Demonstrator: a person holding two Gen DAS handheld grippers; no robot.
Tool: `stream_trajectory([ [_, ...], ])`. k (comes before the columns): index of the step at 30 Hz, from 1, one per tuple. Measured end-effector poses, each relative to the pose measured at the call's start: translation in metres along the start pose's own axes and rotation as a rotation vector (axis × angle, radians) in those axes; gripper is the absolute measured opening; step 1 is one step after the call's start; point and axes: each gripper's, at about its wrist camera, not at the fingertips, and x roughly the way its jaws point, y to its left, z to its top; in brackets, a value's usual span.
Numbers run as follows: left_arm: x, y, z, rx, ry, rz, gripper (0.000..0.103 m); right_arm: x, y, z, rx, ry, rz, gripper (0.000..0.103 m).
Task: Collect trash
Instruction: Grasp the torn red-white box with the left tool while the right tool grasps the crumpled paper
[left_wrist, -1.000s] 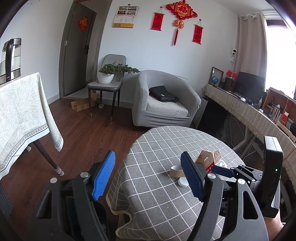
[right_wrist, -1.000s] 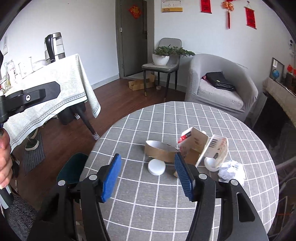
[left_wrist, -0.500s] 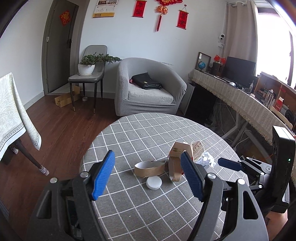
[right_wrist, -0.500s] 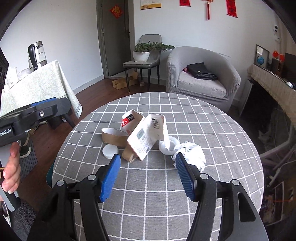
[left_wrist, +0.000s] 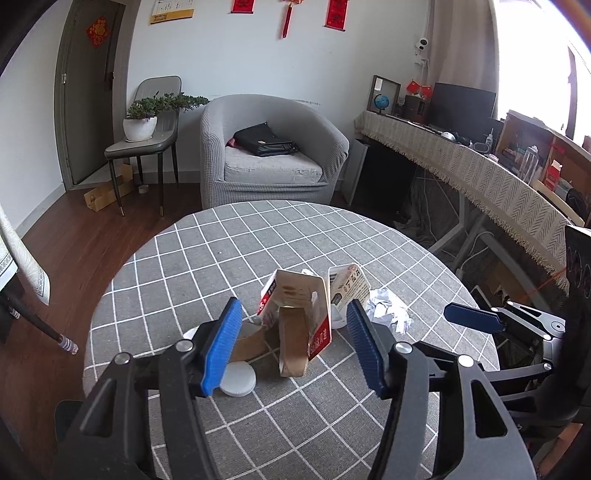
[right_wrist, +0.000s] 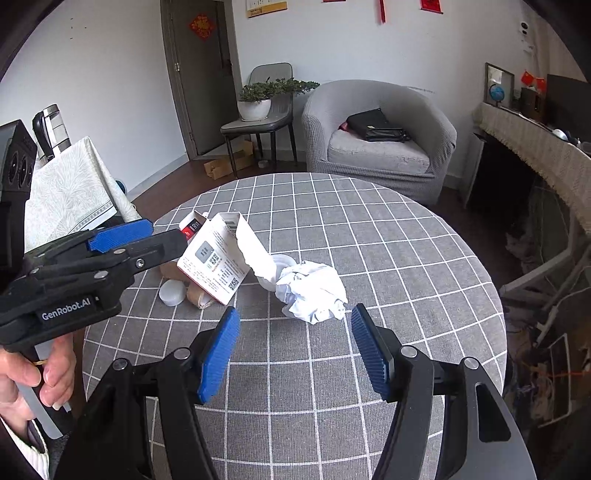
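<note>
Trash lies in a cluster on the round checked table (left_wrist: 258, 236): an opened cardboard box (left_wrist: 299, 306) with a printed flap (right_wrist: 218, 262), a brown paper strip (left_wrist: 291, 347), a white lid (left_wrist: 238, 380) and a crumpled white paper ball (right_wrist: 314, 291). My left gripper (left_wrist: 293, 349) is open, its jaws on either side of the box and strip, just short of them. My right gripper (right_wrist: 293, 354) is open, just in front of the paper ball. The left gripper also shows in the right wrist view (right_wrist: 122, 230), beside the box.
A grey armchair (left_wrist: 266, 155) with a black bag stands behind the table. A chair with a potted plant (left_wrist: 144, 122) is at the back left, a long draped desk (left_wrist: 480, 173) at the right, a cloth-covered table (right_wrist: 70, 192) at the left.
Both grippers have moved forward toward the trash: the left now frames the box, the right now faces the paper ball. Both stay open.
</note>
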Motion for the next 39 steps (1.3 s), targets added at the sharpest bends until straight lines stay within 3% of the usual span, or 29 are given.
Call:
stream_trajectory([
  [12, 0.040, -0.013, -0.002, -0.016, 0.064, -0.024, 0.037, 0.004, -0.017, -0.006, 0.025, 0.025, -0.005, 0.064],
  [15, 0.044, -0.015, -0.001, -0.017, 0.062, -0.023, 0.017, 0.008, -0.020, -0.006, 0.037, 0.033, 0.010, 0.064],
  [16, 0.045, -0.015, -0.001, -0.018, 0.063, -0.027, 0.006, 0.010, -0.022, -0.006, 0.043, 0.036, 0.019, 0.065],
  [17, 0.045, -0.014, -0.001, -0.018, 0.063, -0.032, 0.004, 0.013, -0.024, -0.005, 0.050, 0.041, 0.026, 0.066],
  [28, 0.022, -0.009, 0.000, -0.030, 0.025, -0.058, 0.002, 0.027, -0.025, 0.000, 0.072, 0.049, 0.062, 0.075],
  [39, -0.020, 0.006, 0.006, -0.014, -0.027, -0.037, 0.002, 0.037, -0.019, 0.005, 0.073, 0.055, 0.046, 0.076],
])
